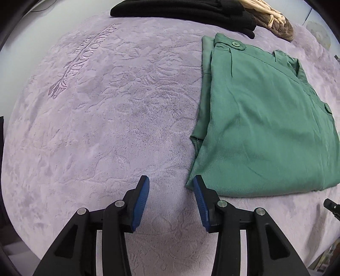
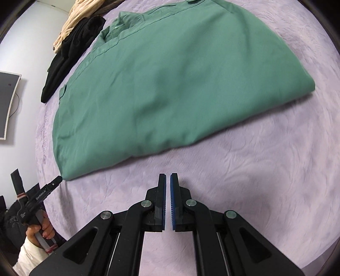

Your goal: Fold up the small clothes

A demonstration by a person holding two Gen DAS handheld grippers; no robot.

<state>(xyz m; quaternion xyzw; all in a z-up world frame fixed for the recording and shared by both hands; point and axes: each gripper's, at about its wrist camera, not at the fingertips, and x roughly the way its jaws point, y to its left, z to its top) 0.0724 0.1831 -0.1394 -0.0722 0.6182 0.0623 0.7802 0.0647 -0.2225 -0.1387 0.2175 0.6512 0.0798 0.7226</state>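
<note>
Hovering empty: left gripper [image 1: 171, 180] standing apart, right gripper [image 2: 167, 177] nearly closed; nudging the folded green cotton shirt [image 2: 170, 85] risks unfolding it.

Green shirt [image 2: 170, 85]; lilac blanket [image 1: 106, 127] embossed with roses; black garment [image 1: 180, 10]; blue pads [image 1: 141, 203].

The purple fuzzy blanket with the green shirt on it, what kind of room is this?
Probably a bedroom at home. The plush purple blanket looks spread like a bed cover, with a folded green shirt and a pile of black clothes lying on it.
</note>
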